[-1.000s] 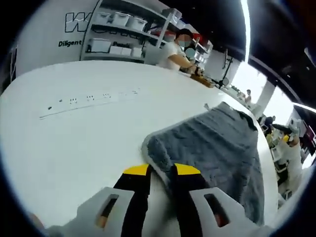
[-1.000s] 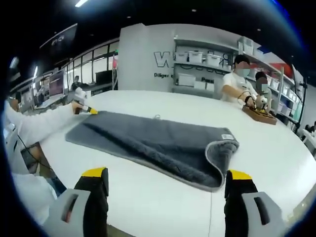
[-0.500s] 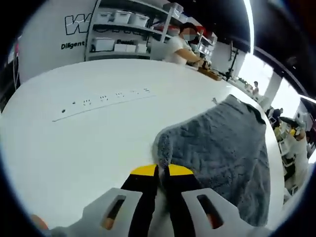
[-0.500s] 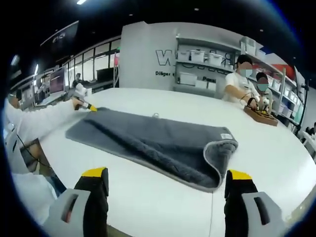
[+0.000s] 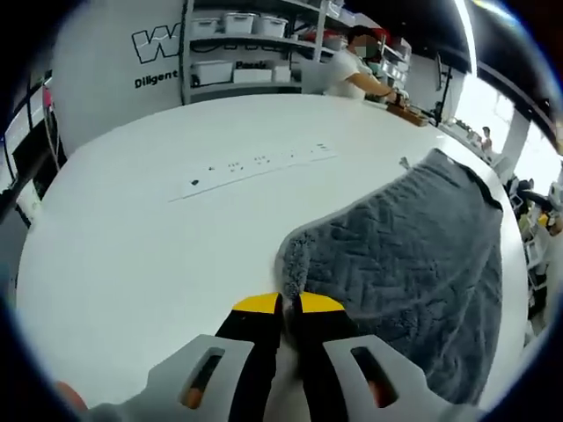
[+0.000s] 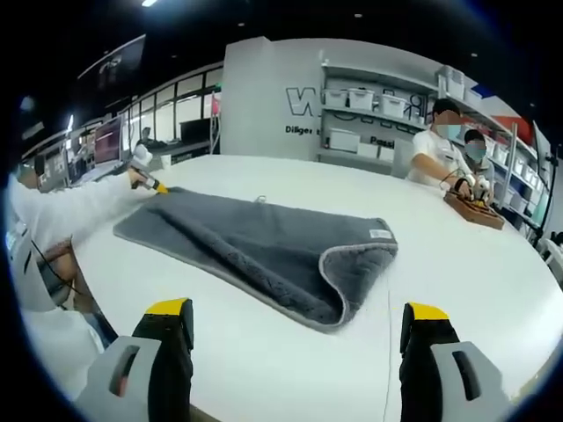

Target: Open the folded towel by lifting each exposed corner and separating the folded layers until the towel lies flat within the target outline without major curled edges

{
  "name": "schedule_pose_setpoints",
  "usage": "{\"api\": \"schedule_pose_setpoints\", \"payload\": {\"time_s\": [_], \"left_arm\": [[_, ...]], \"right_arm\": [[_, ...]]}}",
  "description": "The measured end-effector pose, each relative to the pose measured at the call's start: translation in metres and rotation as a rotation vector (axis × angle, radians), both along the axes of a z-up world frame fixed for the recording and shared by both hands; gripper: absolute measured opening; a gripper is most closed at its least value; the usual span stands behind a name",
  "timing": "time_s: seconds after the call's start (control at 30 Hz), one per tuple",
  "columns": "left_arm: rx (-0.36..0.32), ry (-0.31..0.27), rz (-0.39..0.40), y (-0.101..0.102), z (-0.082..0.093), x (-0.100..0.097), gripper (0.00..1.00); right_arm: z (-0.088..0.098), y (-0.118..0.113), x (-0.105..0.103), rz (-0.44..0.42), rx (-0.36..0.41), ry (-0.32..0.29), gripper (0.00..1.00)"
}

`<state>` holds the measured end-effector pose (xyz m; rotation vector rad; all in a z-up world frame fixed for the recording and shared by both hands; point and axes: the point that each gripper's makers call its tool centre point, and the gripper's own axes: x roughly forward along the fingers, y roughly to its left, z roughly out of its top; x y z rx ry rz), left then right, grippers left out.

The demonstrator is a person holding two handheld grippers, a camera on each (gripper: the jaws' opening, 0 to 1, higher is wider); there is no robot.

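Observation:
A grey towel (image 5: 405,237) lies folded on the white table (image 5: 132,255). My left gripper (image 5: 288,304) is shut on its near corner, yellow tips pressed together over the trim. In the right gripper view the towel (image 6: 255,242) stretches leftward, its folded end (image 6: 356,272) curling over nearest me with a small label (image 6: 380,234) on top. My right gripper (image 6: 296,309) stands wide open above the table, short of that folded end, with nothing between its jaws. The left gripper (image 6: 145,182) shows at the towel's far corner, held by a white-sleeved arm (image 6: 62,211).
A power strip (image 5: 255,163) lies on the table beyond the towel. Shelves with white bins (image 5: 237,44) line the back wall. People (image 6: 444,154) work at the table's far side beside a wooden tray (image 6: 475,209). Bare tabletop (image 6: 457,264) lies to the right of the folded end.
My left gripper closed on the towel corner and has kept hold while drawing it along. In the right gripper view the folded end slid leftward. The right jaws stayed open.

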<state>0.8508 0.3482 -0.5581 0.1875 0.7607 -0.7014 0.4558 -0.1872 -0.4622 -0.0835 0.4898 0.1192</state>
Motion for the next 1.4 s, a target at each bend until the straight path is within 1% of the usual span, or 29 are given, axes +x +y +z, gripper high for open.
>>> {"api": "schedule_pose_setpoints", "payload": {"time_s": [0.17,0.23,0.27,0.33,0.4,0.63,0.83,0.93,1.03,1.2,1.27,1.33,1.37,1.4], "left_arm": [[0.033,-0.002,0.055,0.034,-0.001,0.010,0.05],[0.043,0.002,0.094,0.052,-0.004,0.012,0.06],[0.045,0.001,0.116,0.062,-0.004,0.013,0.06],[0.048,0.000,0.135,0.076,-0.005,0.016,0.06],[0.031,0.003,0.169,0.089,-0.005,0.018,0.06],[0.054,0.003,0.245,0.128,-0.003,0.025,0.06],[0.065,0.012,0.306,0.155,-0.005,0.032,0.06],[0.052,0.012,0.326,0.160,-0.006,0.031,0.06],[0.033,0.010,0.322,0.160,-0.005,0.032,0.07],[0.016,-0.019,0.323,0.161,0.003,0.027,0.14],[0.006,-0.034,0.319,0.162,0.016,0.024,0.23],[0.004,-0.059,0.319,0.163,0.029,0.020,0.30],[0.001,-0.071,0.313,0.163,0.035,0.018,0.33],[-0.007,-0.094,0.294,0.160,0.043,0.015,0.36]], "right_arm": [[0.001,0.005,0.005,0.015,-0.003,0.002,0.99],[0.002,0.007,0.006,0.019,-0.003,0.003,0.99],[0.002,0.008,0.007,0.022,-0.005,0.005,0.99],[0.002,0.009,0.009,0.027,-0.006,0.008,0.99],[0.002,0.011,0.010,0.031,-0.007,0.009,0.99],[0.002,0.018,0.014,0.040,-0.010,0.015,0.99],[0.003,0.021,0.015,0.049,-0.015,0.024,0.99],[0.003,0.021,0.016,0.048,-0.015,0.025,0.99],[0.000,0.024,0.017,0.052,-0.016,0.034,0.99],[-0.003,0.028,0.020,0.066,-0.010,0.041,0.99],[-0.003,0.030,0.022,0.070,-0.009,0.042,0.99],[-0.001,0.032,0.024,0.077,-0.009,0.039,0.99],[-0.001,0.034,0.025,0.080,-0.010,0.037,0.99],[0.000,0.035,0.025,0.083,-0.011,0.035,0.99]]}}
